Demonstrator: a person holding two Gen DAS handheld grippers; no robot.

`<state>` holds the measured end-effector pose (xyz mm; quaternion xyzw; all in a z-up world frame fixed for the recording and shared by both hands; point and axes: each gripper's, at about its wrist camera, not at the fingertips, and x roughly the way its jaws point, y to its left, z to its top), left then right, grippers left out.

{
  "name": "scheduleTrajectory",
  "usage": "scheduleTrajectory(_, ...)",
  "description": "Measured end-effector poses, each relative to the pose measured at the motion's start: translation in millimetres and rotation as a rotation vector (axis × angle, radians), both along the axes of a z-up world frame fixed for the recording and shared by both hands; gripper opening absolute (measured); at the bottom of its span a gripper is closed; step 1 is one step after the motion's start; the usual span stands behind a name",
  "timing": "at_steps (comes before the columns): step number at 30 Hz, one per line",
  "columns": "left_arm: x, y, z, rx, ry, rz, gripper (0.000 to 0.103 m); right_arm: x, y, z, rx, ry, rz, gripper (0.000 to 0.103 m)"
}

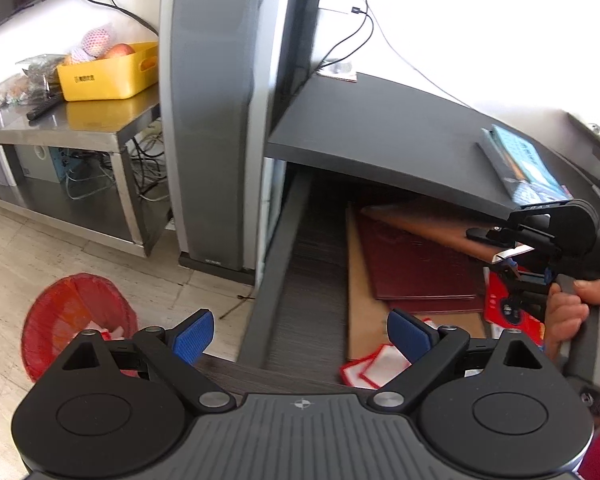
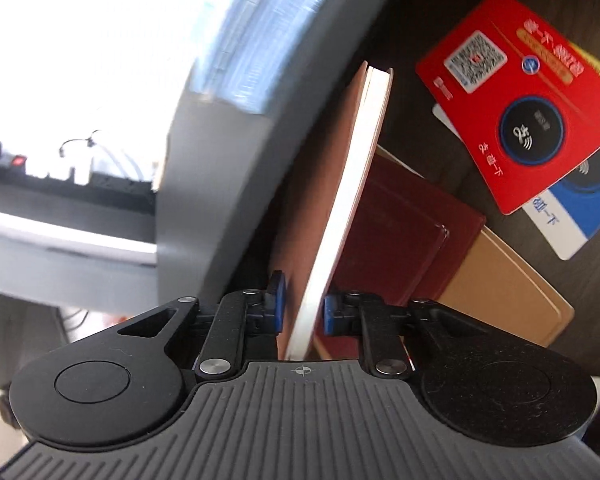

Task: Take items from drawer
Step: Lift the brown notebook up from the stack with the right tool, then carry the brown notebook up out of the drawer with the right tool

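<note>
While the dark wood-grain drawer [image 1: 300, 280] stands pulled out under a matte grey cabinet top [image 1: 380, 128], the right gripper [image 2: 302, 312] grips a brown notebook [image 2: 332, 184] by one corner. Its blue ribbed pads [image 2: 278, 300] press on both covers, with the thick block of cream pages edge-on between the jaws. The notebook is a slim rectangle with smooth tan-brown covers, tilted up out of the drawer, its far end reaching away from the jaws toward the underside of the cabinet top.

Just right of those jaws, flat in the drawer, lies a dark red book [image 2: 400, 232] with a leather-like cover. Beneath it rests a tan cardboard-coloured folder [image 2: 508, 292] with a rounded corner. Farther ahead and to the right, a glossy red card [image 2: 512, 100] with a printed QR code overlaps a blue and white card [image 2: 572, 216].

The left gripper [image 1: 300, 336] is spread wide and holds nothing, its jaws poised over the drawer's front edge. Between and just beyond its right jaw lie small white cards with red borders [image 1: 376, 368]. A person's hand [image 1: 568, 316] wraps the right gripper's handle off to the right of the jaws. To the left of the jaws, on a pale tiled floor, stands a red mesh basket [image 1: 76, 320]. Far ahead to the left, a yellow plastic bin [image 1: 108, 74] of fruit sits on a shiny steel shelf [image 1: 60, 124].
</note>
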<state>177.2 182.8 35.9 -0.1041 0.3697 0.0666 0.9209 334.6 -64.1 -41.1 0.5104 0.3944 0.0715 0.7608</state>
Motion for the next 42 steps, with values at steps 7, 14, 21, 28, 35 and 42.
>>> scheduleTrajectory(7,-12,-17,8,-0.052,-0.008,-0.036,0.094,-45,-37,13,-0.033,-0.024,0.033,0.015)
scheduleTrajectory(14,-28,-26,17,-0.041,-0.026,-0.035,0.094,-66,-68,41,-0.053,-0.076,0.051,0.016)
scheduleTrajectory(21,-44,-27,26,-0.029,-0.052,-0.026,0.094,-100,-86,60,0.053,-0.113,0.038,0.016)
scheduleTrajectory(28,-57,-24,33,-0.031,-0.076,-0.013,0.094,-137,-107,80,0.133,-0.132,0.033,0.017)
scheduleTrajectory(35,-65,-18,38,-0.036,-0.101,0.006,0.094,-155,-108,106,0.224,-0.183,0.064,0.018)
scheduleTrajectory(42,-67,-8,38,-0.040,-0.100,0.027,0.094,-129,-82,122,0.246,-0.251,0.049,0.018)
